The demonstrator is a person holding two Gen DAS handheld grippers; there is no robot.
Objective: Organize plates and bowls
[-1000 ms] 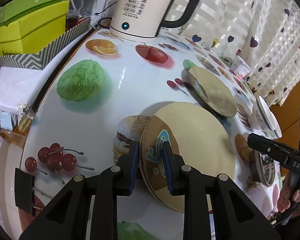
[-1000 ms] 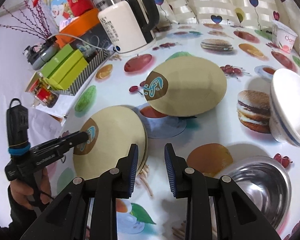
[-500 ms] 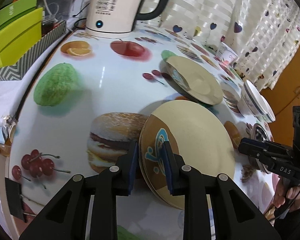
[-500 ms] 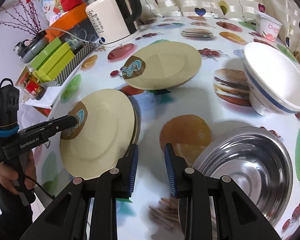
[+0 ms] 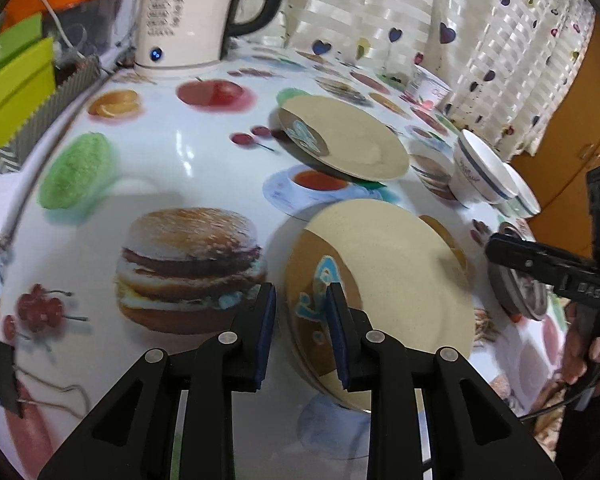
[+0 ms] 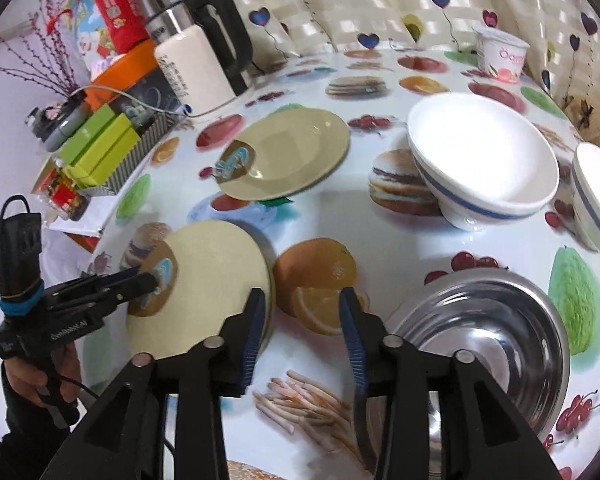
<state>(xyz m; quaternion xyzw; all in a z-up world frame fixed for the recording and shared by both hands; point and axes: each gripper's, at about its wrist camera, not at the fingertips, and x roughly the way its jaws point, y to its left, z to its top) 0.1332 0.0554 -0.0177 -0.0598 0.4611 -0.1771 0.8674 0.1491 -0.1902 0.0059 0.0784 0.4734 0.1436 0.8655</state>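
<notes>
My left gripper (image 5: 300, 320) is shut on the brown-patched rim of a stack of beige plates (image 5: 400, 280), held tilted just above the tablecloth. The right wrist view shows the same stack (image 6: 212, 280) with the left gripper (image 6: 148, 280) clamped on its left side. Farther back a single beige plate (image 5: 352, 140) (image 6: 292, 152) rests tilted on the table. My right gripper (image 6: 302, 320) hovers over a printed orange; its jaws are opening with nothing between them. A steel bowl (image 6: 488, 340) lies to its right. Two white blue-banded bowls (image 6: 484, 160) (image 6: 596, 200) stand behind it.
A white kettle (image 6: 200, 64) stands at the back left beside a striped tray of green boxes (image 6: 100, 148). A yogurt cup (image 6: 500, 54) sits near the curtain. The table's edge runs along the left, where a hand (image 6: 32, 376) holds the left gripper.
The left gripper has carried the plate stack sideways, closer to the single plate. The right gripper has slid toward the steel bowl and its jaws have spread wider.
</notes>
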